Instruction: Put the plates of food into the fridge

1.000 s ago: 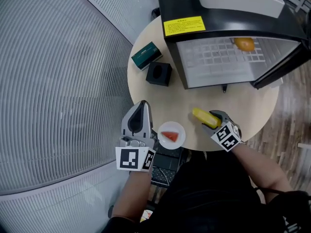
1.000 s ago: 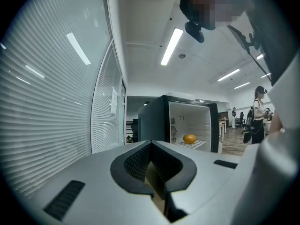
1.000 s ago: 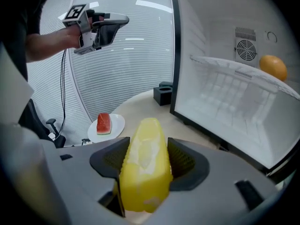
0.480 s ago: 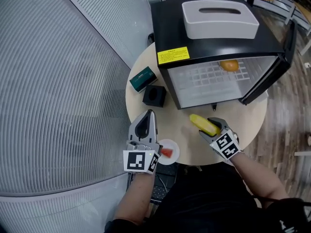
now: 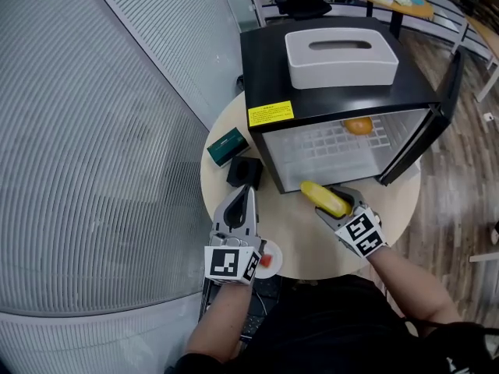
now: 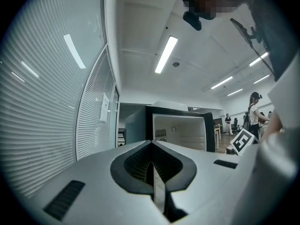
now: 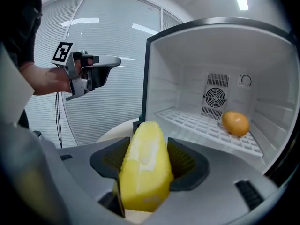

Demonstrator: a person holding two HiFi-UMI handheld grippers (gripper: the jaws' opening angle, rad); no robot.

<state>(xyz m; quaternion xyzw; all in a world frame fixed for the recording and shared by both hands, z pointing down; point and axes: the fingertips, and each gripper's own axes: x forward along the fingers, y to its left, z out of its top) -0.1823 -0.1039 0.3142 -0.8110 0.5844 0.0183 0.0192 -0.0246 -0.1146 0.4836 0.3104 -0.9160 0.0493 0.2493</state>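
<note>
My right gripper is clamped on a yellow food piece, a corn cob I think. It's held up just in front of the open fridge, not inside. An orange sits on the fridge shelf. My left gripper has its jaws together on nothing. The plate with red food sits at the table edge, next to my left gripper.

Yellow label on fridge: illegible
</note>
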